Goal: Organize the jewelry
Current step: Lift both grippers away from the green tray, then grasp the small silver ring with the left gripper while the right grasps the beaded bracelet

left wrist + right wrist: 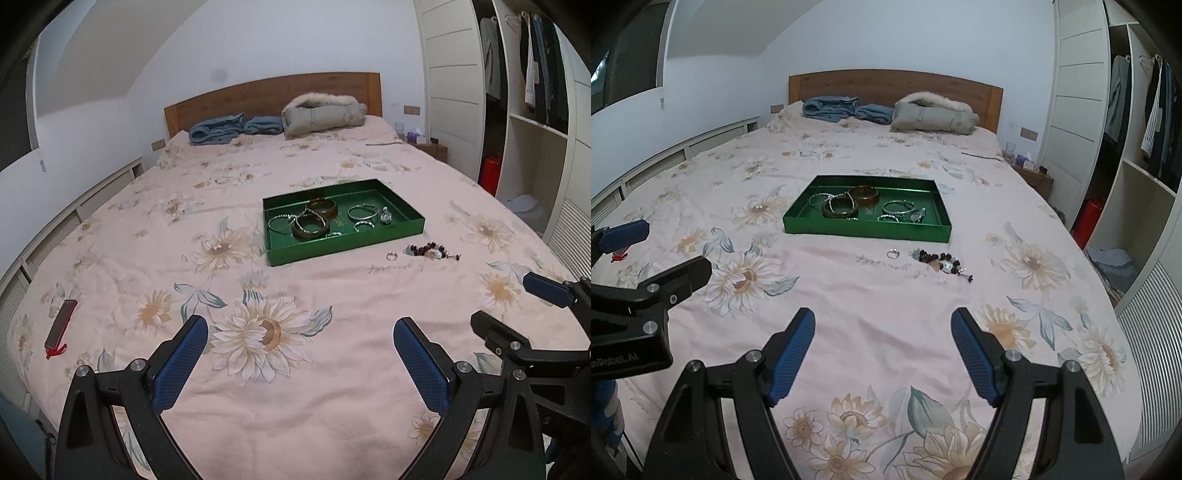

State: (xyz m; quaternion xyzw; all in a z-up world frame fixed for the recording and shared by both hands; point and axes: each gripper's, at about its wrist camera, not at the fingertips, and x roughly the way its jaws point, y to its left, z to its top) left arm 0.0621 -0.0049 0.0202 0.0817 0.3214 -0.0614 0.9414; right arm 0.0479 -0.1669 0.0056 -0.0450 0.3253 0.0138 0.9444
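Note:
A green tray (343, 248) (866, 232) lies on the floral bedspread and holds several bangles, bracelets and a small watch. A silver ring (391, 256) (892, 253) and a dark beaded bracelet (432, 252) (942, 261) lie on the bedspread just in front of the tray's right end. My left gripper (300, 330) is open and empty, well short of the tray. My right gripper (884, 321) is open and empty, near the bed's front, short of the ring and beads.
A red and black case (60, 328) lies on the bed at the left. Folded blue blankets (231, 127) and a grey coat (323, 114) sit by the wooden headboard. An open wardrobe (1137, 147) stands to the right of the bed.

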